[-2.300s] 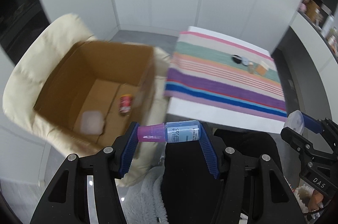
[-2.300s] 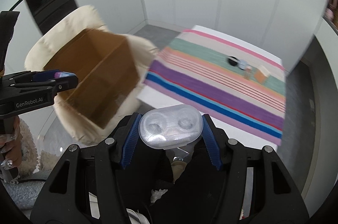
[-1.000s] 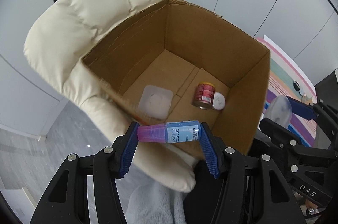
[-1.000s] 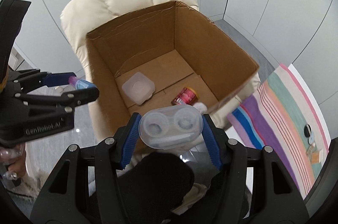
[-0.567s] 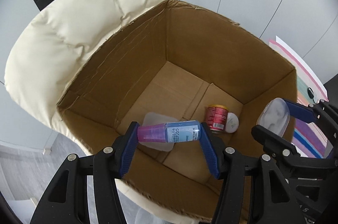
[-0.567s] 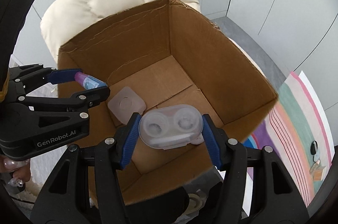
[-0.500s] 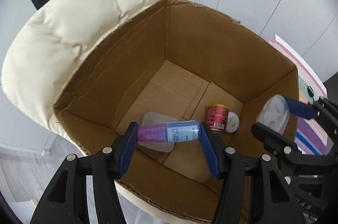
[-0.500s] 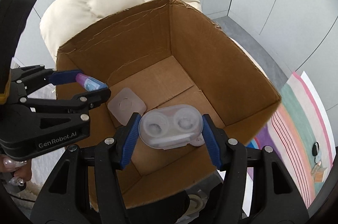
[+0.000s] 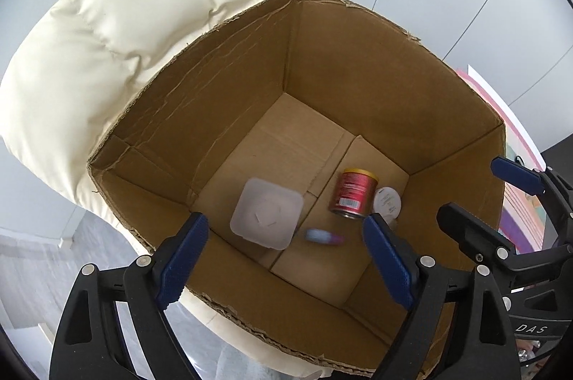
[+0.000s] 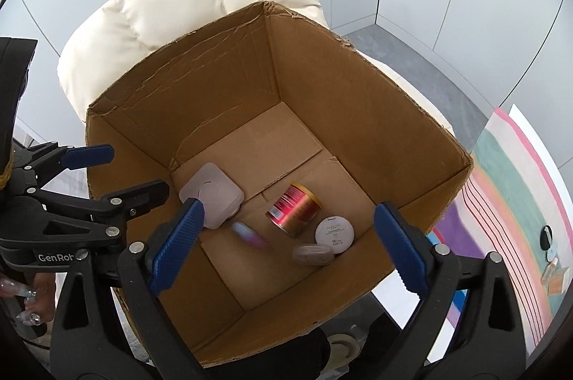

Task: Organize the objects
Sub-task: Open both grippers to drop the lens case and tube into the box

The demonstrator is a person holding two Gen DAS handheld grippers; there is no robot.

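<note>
The left tool (image 9: 283, 251) is seen with its jaws spread wide and nothing between the blue pads; they have just been opening, and the small bottle (image 9: 324, 236) with the pink cap is found blurred just ahead of it, between the fingertips' line and the box floor. The right tool (image 10: 288, 236) is likewise held apart and empty, its jaws having just been opening too; the clear lens case (image 10: 313, 254) is seen just ahead of it on the box floor, a little toward its right finger, beside a round white compact (image 10: 335, 234).

Both tools are pointed steeply down into an open cardboard box (image 10: 358, 100). Ahead of the left tool, a translucent square container (image 9: 266, 217) is lying flat on the bottom flaps, touching or nearly touching the bottle's blur. Further to the right of it, a red can (image 9: 352, 193) with a gold rim is lying on its side, with the white compact just beyond it.

The left tool's black frame is caught at the left edge of the right wrist view, with fingers (image 10: 21, 287) of a person's hand below it. Beyond the box, a cream padded chair (image 9: 118, 32) is seen carrying it. Far to the right of the right tool, a striped cloth (image 10: 508, 186) is spread on a white worktop (image 10: 523, 118), with small items on it too small to make out
</note>
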